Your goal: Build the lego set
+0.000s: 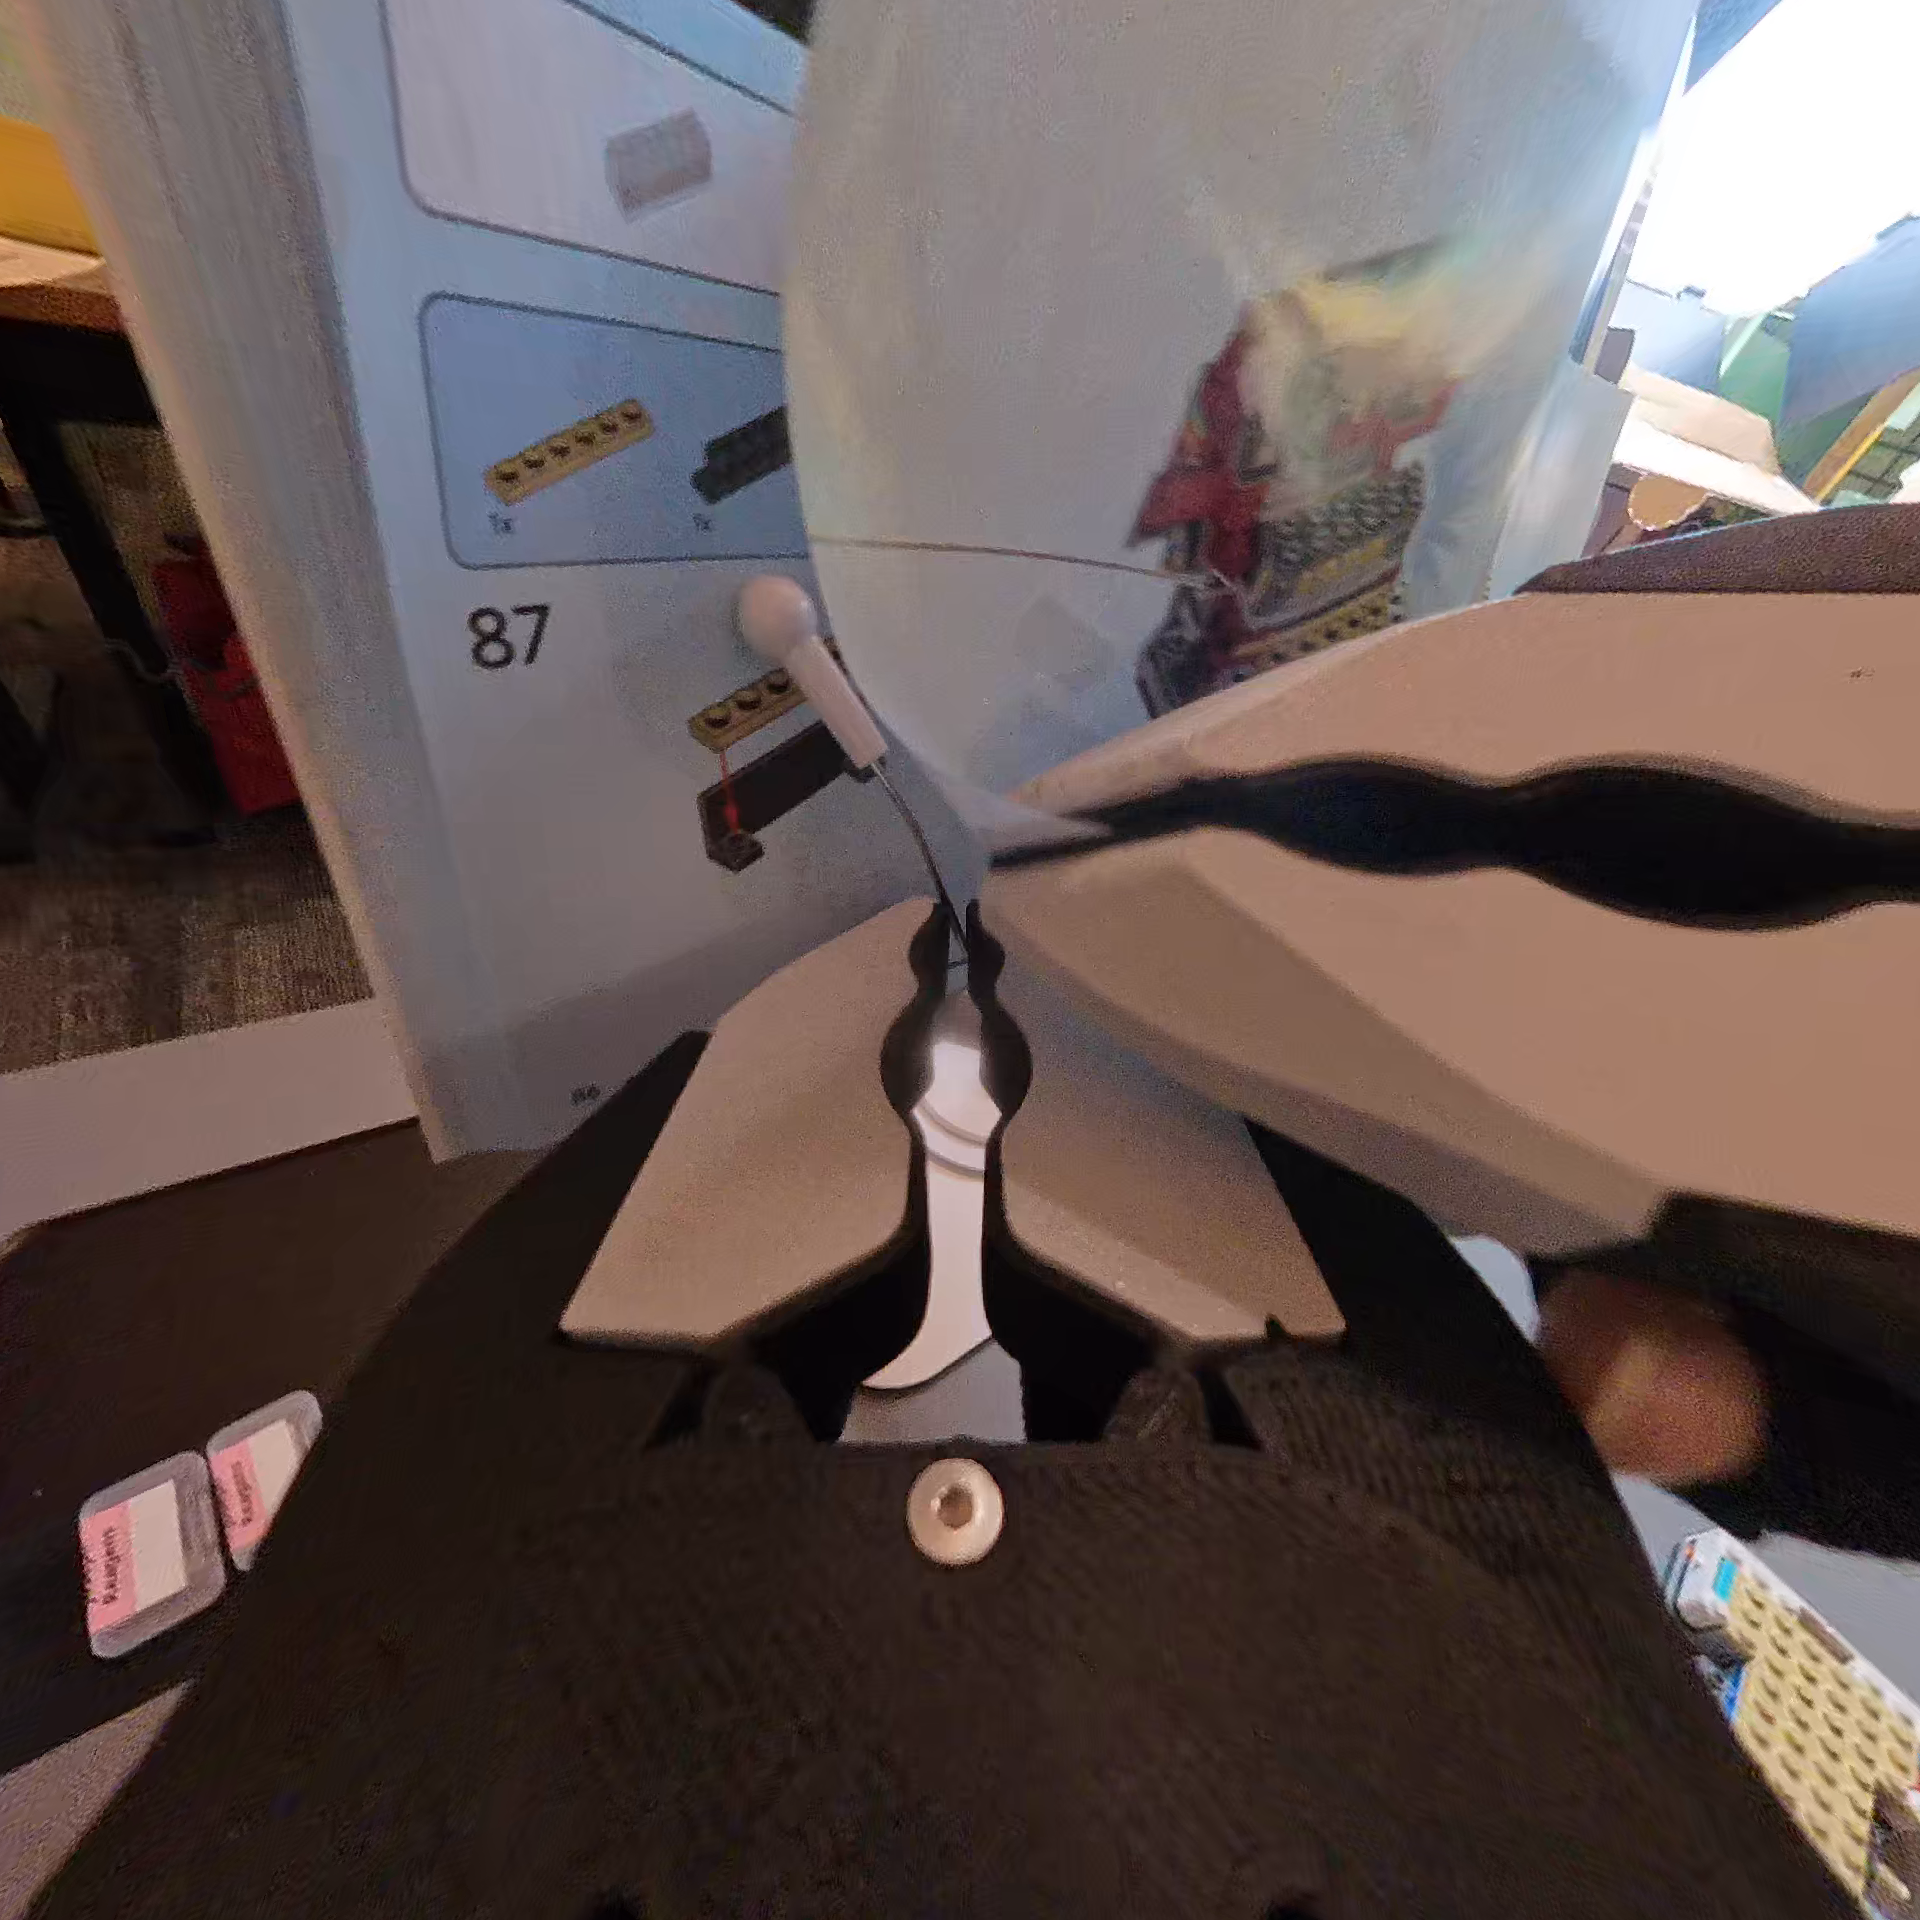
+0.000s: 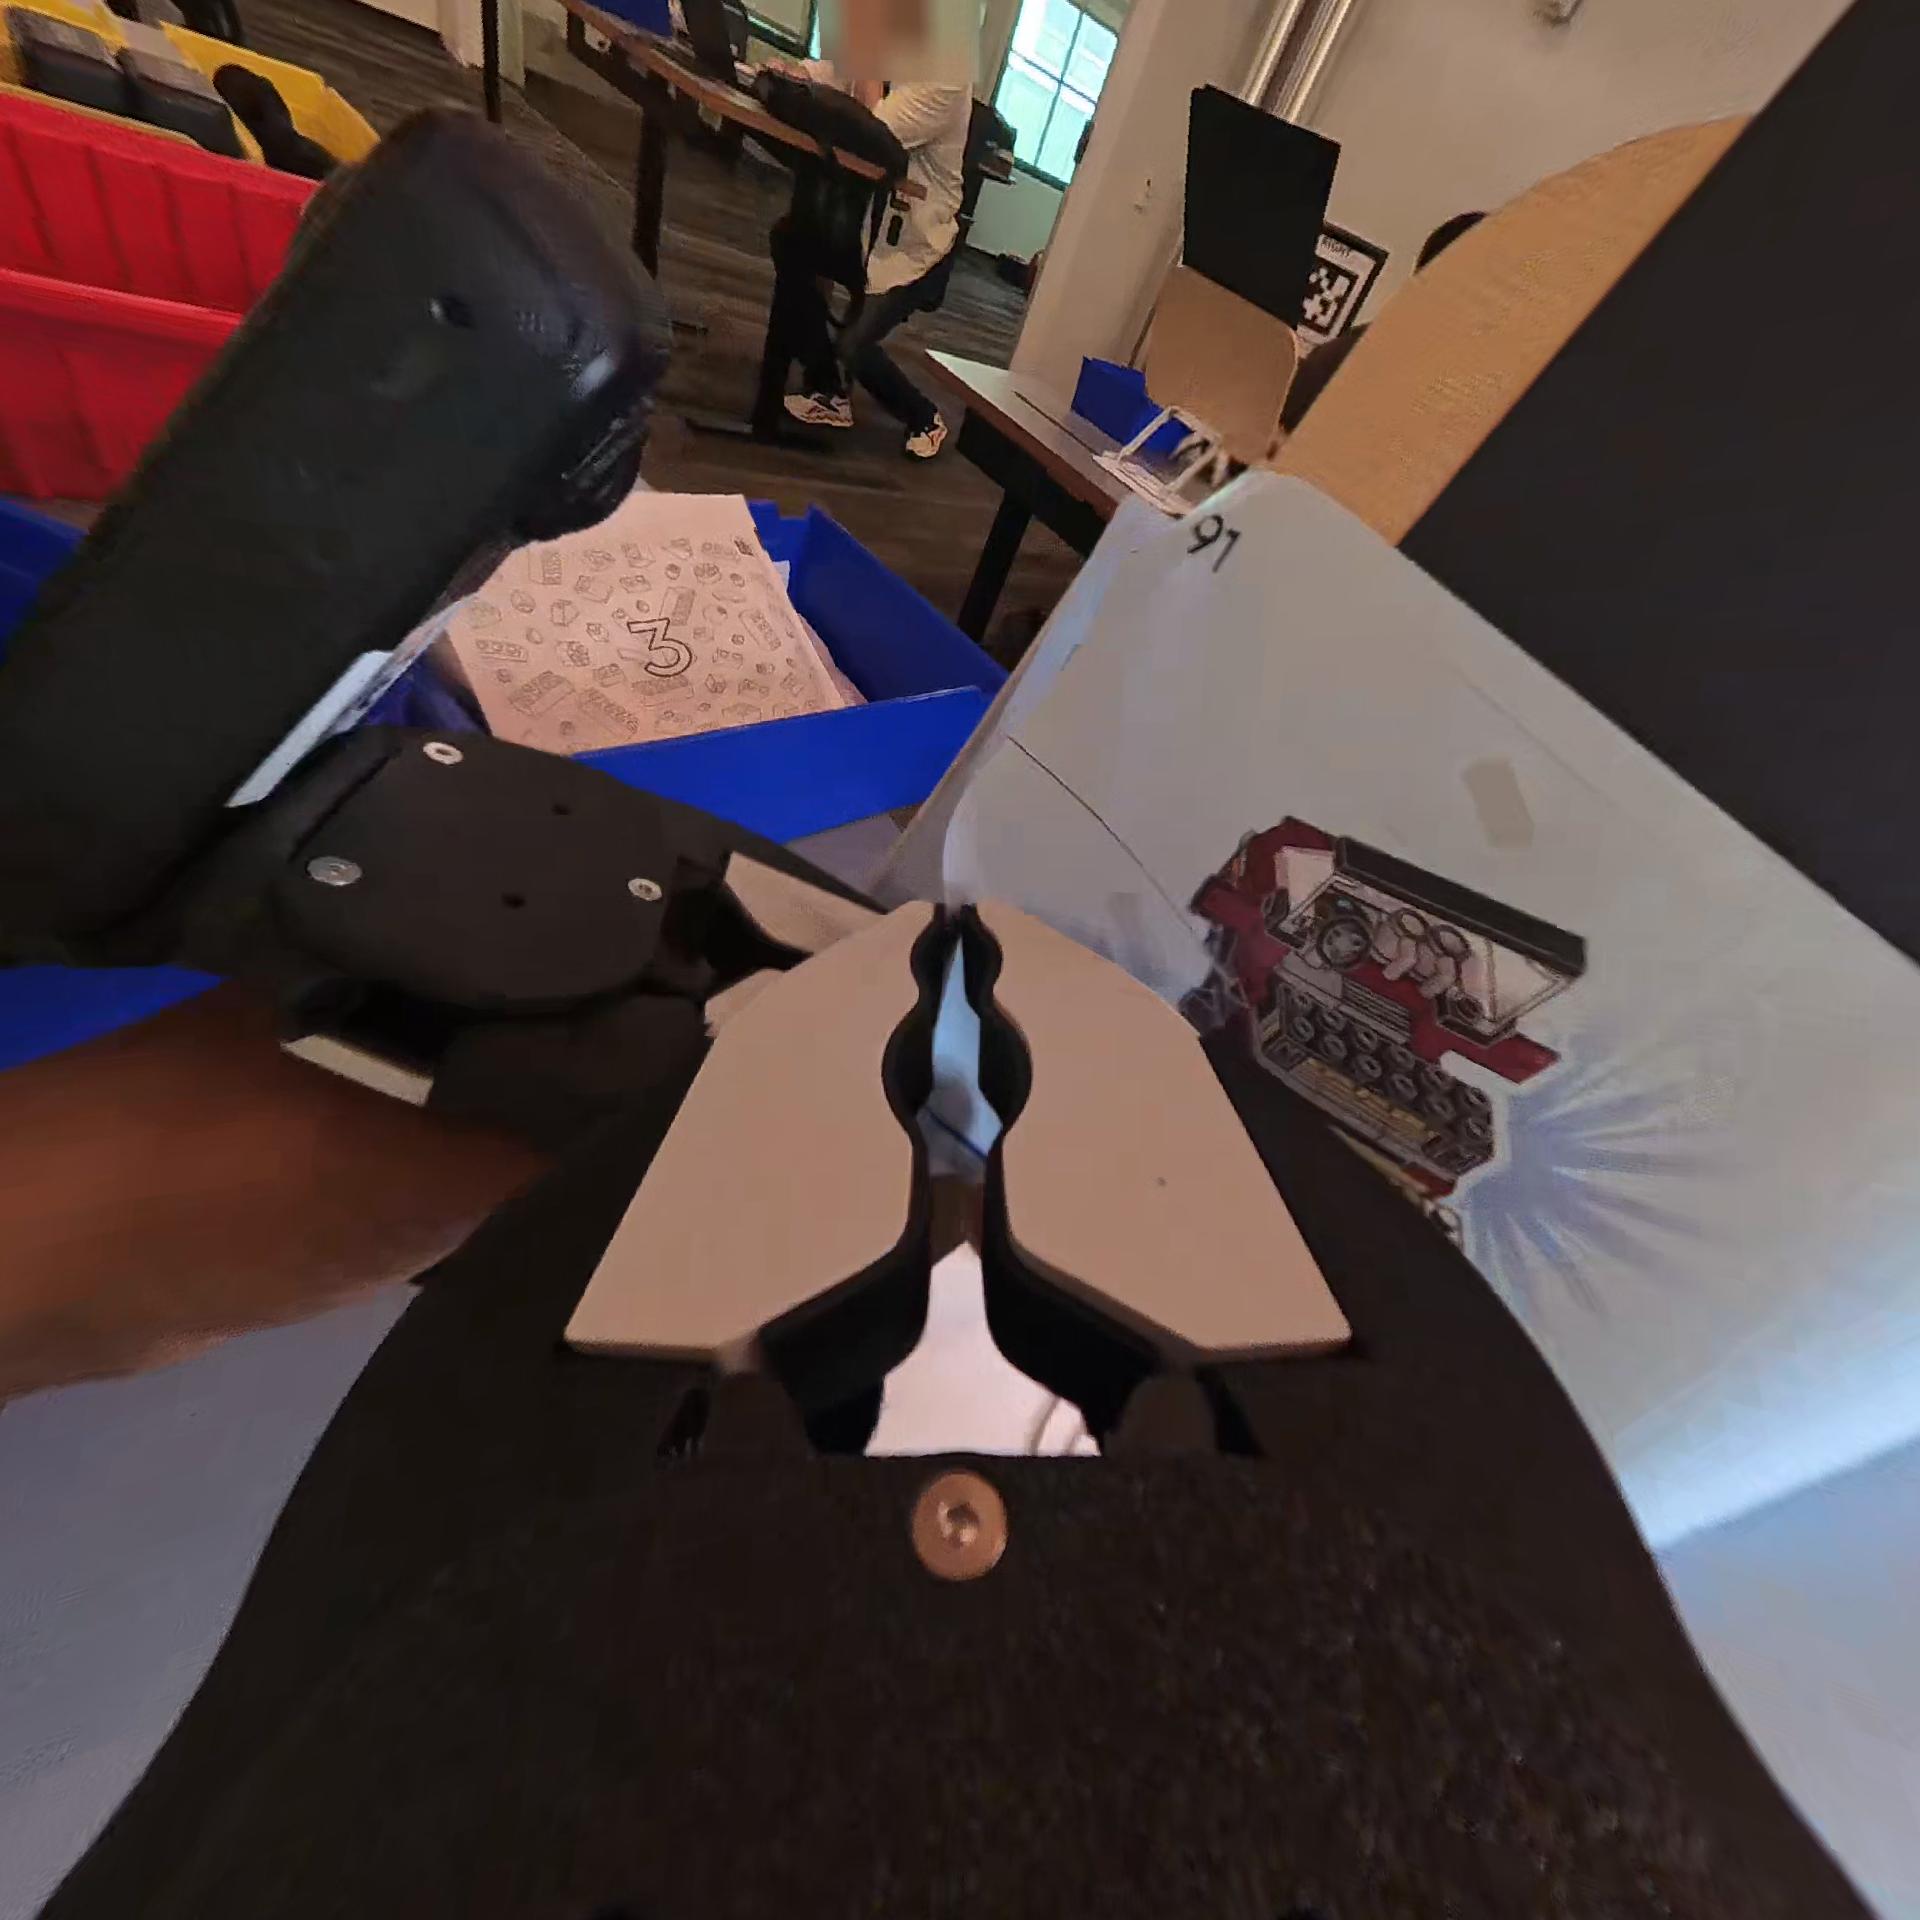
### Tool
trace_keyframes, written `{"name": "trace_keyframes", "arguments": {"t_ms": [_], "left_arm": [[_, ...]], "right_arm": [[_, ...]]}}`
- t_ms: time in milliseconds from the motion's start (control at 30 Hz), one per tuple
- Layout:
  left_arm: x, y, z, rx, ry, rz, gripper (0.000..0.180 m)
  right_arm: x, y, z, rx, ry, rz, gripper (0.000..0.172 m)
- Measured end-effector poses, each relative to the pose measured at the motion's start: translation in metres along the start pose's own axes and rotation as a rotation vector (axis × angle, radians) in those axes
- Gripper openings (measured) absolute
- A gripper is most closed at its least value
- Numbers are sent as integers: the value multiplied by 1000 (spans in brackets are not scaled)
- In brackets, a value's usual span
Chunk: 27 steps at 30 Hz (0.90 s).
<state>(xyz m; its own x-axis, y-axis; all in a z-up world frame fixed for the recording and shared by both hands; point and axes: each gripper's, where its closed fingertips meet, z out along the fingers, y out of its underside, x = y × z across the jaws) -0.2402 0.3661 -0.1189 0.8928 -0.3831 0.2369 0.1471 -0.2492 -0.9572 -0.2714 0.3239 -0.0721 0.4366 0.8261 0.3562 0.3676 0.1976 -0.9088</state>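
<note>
Pale-blue booklet pages fill both views. L gripper (image 1: pixel 958 914) has its tips pressed together on the bottom edge of a curling page (image 1: pixel 1039 364) of the instruction booklet (image 1: pixel 582 727), which stands upright right ahead of it. R gripper (image 2: pixel 958 914) comes in from the L gripper's right side, tips just beside it, and is likewise pinched on a page edge; in its own view a thin sheet (image 2: pixel 1351 748) runs between the closed pads and bends up and away to the right, showing a printed red-and-black brick model. Just ahead-left of the L tips, a small white knob-ended stick with a thin dark wire (image 1: pixel 810 675) lies against the open page.

Behind-left of the L gripper, two small clear cases w/ pink labels (image 1: pixel 197 1517) sit on the dark tabletop. Low right of it, a tan studded brick plate (image 1: pixel 1808 1704).

From the R gripper: blue bin (image 2: pixel 810 769) ahead-left w/ a doodle-printed paper bag (image 2: pixel 644 634) in it, red bins (image 2: pixel 114 281) farther left, a person (image 2: pixel 894 229) at a desk well beyond.
</note>
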Motion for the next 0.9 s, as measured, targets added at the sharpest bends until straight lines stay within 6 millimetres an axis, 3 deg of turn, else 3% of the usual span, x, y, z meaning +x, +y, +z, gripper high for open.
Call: {"name": "trace_keyframes", "arguments": {"t_ms": [100, 200, 267, 333, 433, 500, 567, 667, 767, 900], "left_arm": [[-3, 2, -1, -2, 30, -97, 3], [-3, 2, -1, -3, 10, -85, 3], [-2, 2, -1, 0, 2, -95, 3], [-3, 2, -1, 8, -5, -105, 3], [-3, 2, 0, 23, -16, -133, 3], [-3, 2, 0, 41, -20, -150, 3], [-3, 2, 0, 56, -17, -177, 2], [-3, 2, -1, 83, 6, -232, 2], [-4, 4, -2, 92, 3, -228, 2], [-4, 4, -2, 81, -15, -172, 3]], "right_arm": [[-8, -6, 0, 51, -108, 26, 14], [-14, -26, -45, 219, -251, 101, 23], [10, -27, -79, 291, -222, 146, 23], [47, -18, -109, 351, -149, 171, 23], [116, 19, -135, 350, 3, 283, 16], [137, 55, -129, 224, 57, 261, 10], [125, 80, -115, 109, 19, 178, 5], [97, 81, -98, 40, -2, 26, 5], [97, 77, -89, -15, 64, -1, 3], [102, 88, -86, -36, 83, 14, 3]]}}
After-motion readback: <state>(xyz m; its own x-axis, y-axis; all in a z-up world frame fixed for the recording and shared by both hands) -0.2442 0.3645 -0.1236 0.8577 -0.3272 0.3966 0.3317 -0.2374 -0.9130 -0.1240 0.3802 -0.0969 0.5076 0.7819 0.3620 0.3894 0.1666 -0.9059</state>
